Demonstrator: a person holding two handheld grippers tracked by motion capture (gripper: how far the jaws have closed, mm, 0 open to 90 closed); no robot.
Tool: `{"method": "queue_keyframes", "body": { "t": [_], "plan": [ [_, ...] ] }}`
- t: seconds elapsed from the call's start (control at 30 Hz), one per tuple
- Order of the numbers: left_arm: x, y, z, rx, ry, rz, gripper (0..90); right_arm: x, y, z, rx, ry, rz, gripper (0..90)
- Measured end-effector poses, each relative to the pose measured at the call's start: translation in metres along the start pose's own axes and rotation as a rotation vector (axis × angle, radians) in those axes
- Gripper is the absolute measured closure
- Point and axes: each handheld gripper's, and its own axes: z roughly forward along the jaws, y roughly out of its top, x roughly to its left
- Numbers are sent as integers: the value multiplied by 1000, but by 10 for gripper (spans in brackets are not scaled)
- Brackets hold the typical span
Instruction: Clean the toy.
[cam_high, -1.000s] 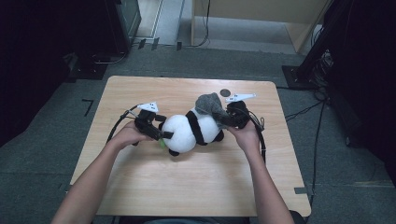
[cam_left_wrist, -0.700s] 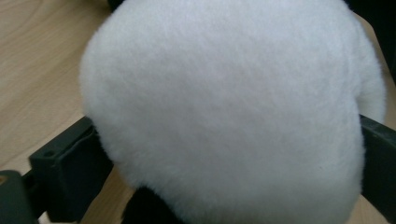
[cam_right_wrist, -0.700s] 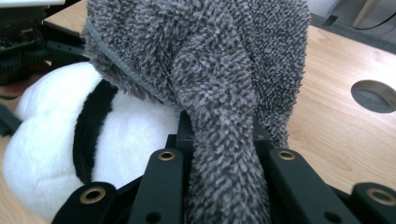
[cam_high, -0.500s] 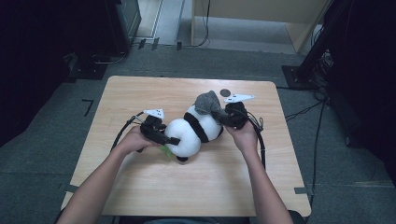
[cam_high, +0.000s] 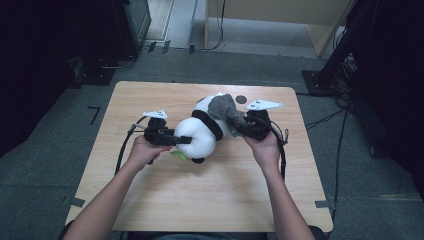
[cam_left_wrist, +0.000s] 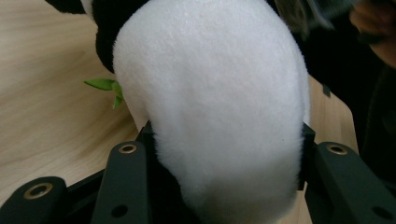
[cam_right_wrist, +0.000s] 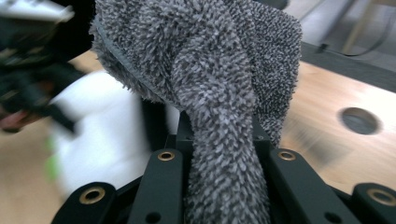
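While lifted: panda (cam_left_wrist: 210, 102) betw. left jaws, towel (cam_right_wrist: 219, 154) betw. right.

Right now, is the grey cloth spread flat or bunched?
Bunched. The cloth hangs in folds, one gathered strand pinched in the right gripper, the rest draped over the panda.

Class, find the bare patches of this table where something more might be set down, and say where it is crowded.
The table is bare along its near edge between the forearms, and in the far left corner. The middle is crowded: the panda toy and grey cloth lie there between the left gripper and right gripper.
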Motion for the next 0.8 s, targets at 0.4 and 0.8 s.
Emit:
{"method": "queue_keyframes", "body": {
  "t": [0.4, 0.8],
  "plan": [
    [-10, -6, 9, -77, 29, -74, 510, 85, -37, 44, 100, 171, -143, 768],
    [-11, -9, 16, -42, 72, -107, 512, 93, -55, 69, 155, 197, -180, 772]
  ]
}}
